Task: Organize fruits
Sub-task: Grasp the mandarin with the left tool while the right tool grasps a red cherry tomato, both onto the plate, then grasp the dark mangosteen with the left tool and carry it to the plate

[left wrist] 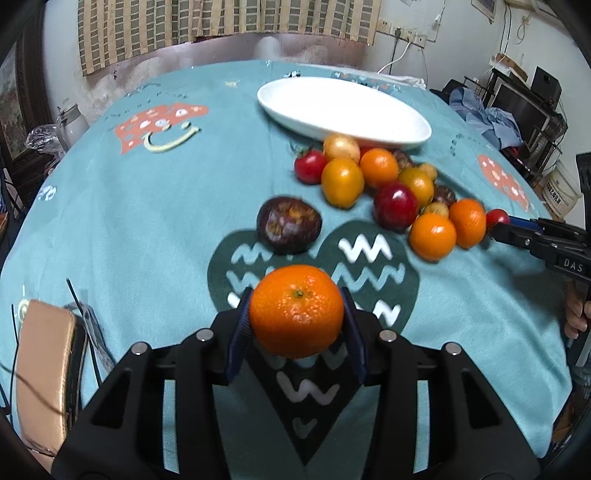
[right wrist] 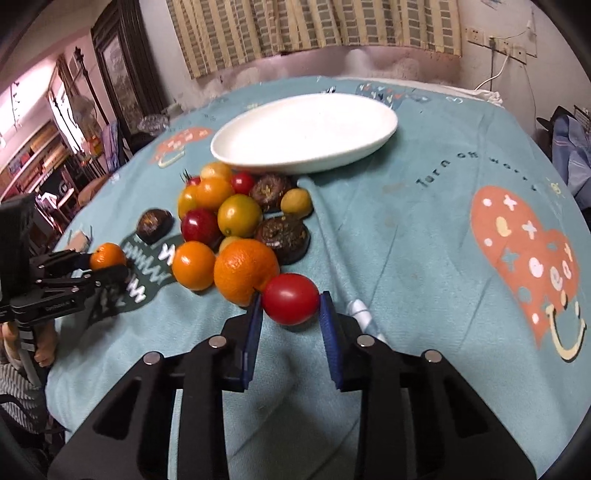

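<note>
A white oval plate [left wrist: 343,110] sits at the far side of the table, on the teal tablecloth [left wrist: 147,206], and nothing lies in it. Just in front of its near rim the fruit pile [right wrist: 236,225] is heaped on the cloth: oranges, yellow-orange round fruits, red tomatoes, a dark red plum-like fruit and dark brown mangosteens, most of them touching one another. One mangosteen [left wrist: 289,229] lies apart from the heap, to its near left in the left wrist view, at the edge of a dark green heart print.

The left gripper [left wrist: 297,314] has its blue pads closed against both sides of an orange [left wrist: 297,312], stem end facing the camera, held above the green heart print. In the right wrist view this orange appears at the far left, well apart from the pile.

The right gripper [right wrist: 290,306] has its pads pressed on a small red tomato [right wrist: 290,298] at the near right edge of the heap. A larger orange [right wrist: 245,271] touches the tomato and the left finger, crowding that side.

A tan padded chair back [left wrist: 44,373] stands at the table's near left edge. A striped curtain [left wrist: 229,26] hangs on the far wall, with wall sockets and cables to its right.
</note>
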`<state>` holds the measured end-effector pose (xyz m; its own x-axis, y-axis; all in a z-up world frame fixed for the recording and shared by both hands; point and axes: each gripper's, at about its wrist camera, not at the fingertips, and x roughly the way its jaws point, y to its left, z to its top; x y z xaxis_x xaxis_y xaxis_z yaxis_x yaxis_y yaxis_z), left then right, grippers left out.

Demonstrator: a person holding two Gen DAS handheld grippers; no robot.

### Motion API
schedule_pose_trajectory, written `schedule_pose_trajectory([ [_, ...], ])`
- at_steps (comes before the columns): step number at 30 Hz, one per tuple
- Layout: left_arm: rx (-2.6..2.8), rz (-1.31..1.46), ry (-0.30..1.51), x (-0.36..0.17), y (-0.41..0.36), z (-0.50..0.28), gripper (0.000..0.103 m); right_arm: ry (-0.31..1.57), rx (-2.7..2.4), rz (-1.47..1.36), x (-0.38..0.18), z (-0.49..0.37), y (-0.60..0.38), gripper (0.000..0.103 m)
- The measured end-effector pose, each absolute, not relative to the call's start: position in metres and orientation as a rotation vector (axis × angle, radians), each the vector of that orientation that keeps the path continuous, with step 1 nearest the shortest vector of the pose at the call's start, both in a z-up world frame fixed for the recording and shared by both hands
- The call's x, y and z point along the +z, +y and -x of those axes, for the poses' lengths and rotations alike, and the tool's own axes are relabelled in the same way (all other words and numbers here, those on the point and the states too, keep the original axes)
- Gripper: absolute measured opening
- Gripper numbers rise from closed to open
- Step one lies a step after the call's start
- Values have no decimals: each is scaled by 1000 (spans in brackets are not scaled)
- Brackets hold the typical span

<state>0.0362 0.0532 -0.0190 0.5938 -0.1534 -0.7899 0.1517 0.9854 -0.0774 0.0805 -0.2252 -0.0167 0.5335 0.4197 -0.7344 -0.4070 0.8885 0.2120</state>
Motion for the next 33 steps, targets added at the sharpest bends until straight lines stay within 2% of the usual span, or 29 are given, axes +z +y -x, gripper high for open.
schedule_pose_trajectory([
  [5, -182, -16, 873, 14, 41, -70, 46, 819, 485, -48, 15, -94, -228, 31],
  [9, -195, -28, 852, 33, 20, -118, 46, 788, 477, -65, 34, -135, -214, 31],
  [18, -213, 12, 904, 16, -9, -216, 47, 839, 435, -49, 6, -220, -180, 32],
  [19, -209, 19, 910, 13, -9, -222, 47, 846, 434, -54, 3, -223, -180, 35],
  [20, -207, 20, 911, 10, -8, -227, 49, 848, 433, -62, 1, -226, -181, 46],
  [21, -205, 18, 905, 9, -9, -228, 58, 835, 427, -71, 0, -226, -183, 52],
  [22, -202, 16, 897, 9, -9, -227, 61, 818, 422, -72, 1, -225, -185, 60],
  [28, -209, 35, 864, 19, 2, -214, 62, 776, 436, -113, 12, -213, -196, 60],
  [33, -154, 86, 841, 21, 40, -168, 63, 727, 455, -180, 25, -168, -211, 60],
])
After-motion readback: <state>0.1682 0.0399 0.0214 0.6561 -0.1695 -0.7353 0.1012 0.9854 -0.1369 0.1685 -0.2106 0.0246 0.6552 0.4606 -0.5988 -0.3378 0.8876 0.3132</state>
